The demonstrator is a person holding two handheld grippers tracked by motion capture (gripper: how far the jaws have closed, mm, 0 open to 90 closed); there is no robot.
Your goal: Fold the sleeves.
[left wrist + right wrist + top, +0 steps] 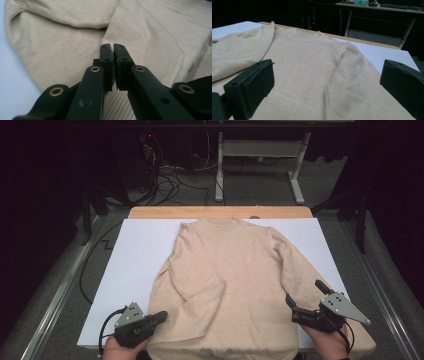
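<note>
Beige knit sweater (225, 285) lies flat, front up, on white sheet (135, 265) over table, collar at far edge, hem toward me, ribbed cuff near my left gripper (113, 50). Left jaws pressed together, nothing visibly pinched. My right gripper (302, 297) spread wide over right sleeve.

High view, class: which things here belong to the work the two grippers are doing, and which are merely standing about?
Part of the job:
- beige sweater, spread flat
- left gripper, jaws shut at the sweater's near left edge
- right gripper, jaws wide open over its right sleeve
- white sheet under the sweater

Just standing about:
- white desk frame behind the table
- cables on the floor
</note>
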